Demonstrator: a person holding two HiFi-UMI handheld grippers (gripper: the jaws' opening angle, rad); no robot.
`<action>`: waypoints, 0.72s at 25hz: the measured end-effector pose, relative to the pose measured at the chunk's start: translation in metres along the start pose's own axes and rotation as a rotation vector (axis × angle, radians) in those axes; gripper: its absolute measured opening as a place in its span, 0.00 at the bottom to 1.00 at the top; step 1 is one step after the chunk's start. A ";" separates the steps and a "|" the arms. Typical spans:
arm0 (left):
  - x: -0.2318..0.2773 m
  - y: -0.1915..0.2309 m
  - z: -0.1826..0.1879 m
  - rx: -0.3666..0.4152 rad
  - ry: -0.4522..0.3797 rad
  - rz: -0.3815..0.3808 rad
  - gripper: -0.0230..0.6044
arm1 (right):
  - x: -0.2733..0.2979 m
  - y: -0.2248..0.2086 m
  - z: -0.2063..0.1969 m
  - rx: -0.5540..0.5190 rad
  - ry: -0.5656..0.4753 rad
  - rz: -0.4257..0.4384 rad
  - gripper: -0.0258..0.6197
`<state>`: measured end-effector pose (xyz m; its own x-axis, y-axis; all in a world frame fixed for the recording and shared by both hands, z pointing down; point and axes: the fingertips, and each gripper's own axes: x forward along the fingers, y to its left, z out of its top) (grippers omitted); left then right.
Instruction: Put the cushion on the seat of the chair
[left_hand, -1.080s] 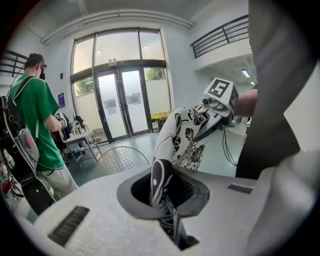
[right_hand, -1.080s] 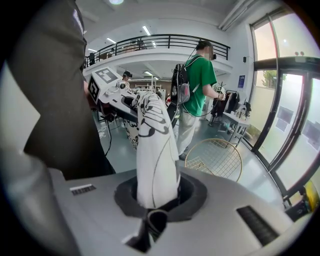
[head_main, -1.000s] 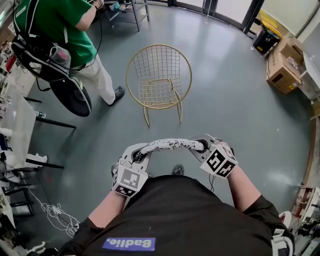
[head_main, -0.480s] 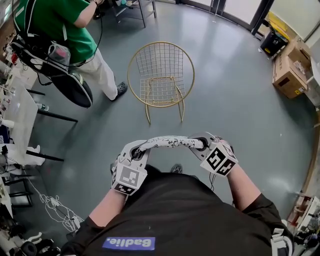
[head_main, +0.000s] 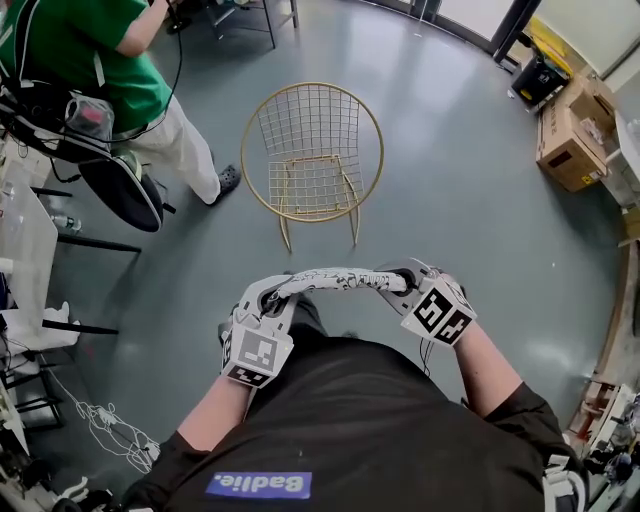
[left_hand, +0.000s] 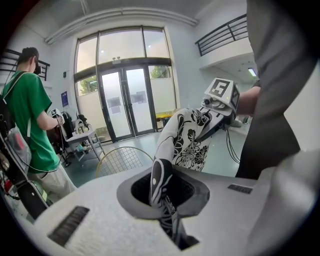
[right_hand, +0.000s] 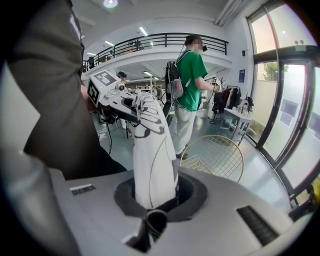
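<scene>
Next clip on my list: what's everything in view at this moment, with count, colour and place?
cushion: one, white with black flower print, held up between both grippers
chair: one, gold wire, on the floor ahead, seat bare
floor: grey, all around
bystander: one, green shirt, light trousers, standing left of the chair
cardboard boxes: two, brown, far right
glass doors: one set, dark frames, beyond the chair
left gripper: one, grey, shut on the cushion's left end
right gripper: one, grey, shut on the cushion's right end
forearms: two, bare, behind the grippers
</scene>
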<state>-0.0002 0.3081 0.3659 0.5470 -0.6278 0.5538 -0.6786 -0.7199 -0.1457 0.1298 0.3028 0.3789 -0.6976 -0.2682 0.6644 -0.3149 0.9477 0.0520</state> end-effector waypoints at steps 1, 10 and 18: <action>0.006 0.009 0.000 0.000 -0.003 -0.008 0.08 | 0.005 -0.008 0.002 0.006 0.005 0.001 0.10; 0.063 0.098 -0.013 -0.029 0.016 -0.145 0.08 | 0.070 -0.087 0.024 0.112 0.089 -0.015 0.10; 0.086 0.137 0.022 -0.027 0.051 -0.252 0.08 | 0.069 -0.137 0.046 0.234 0.094 -0.030 0.10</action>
<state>-0.0349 0.1493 0.3754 0.6759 -0.4131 0.6103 -0.5368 -0.8434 0.0235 0.0950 0.1461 0.3831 -0.6260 -0.2679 0.7323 -0.4828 0.8707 -0.0942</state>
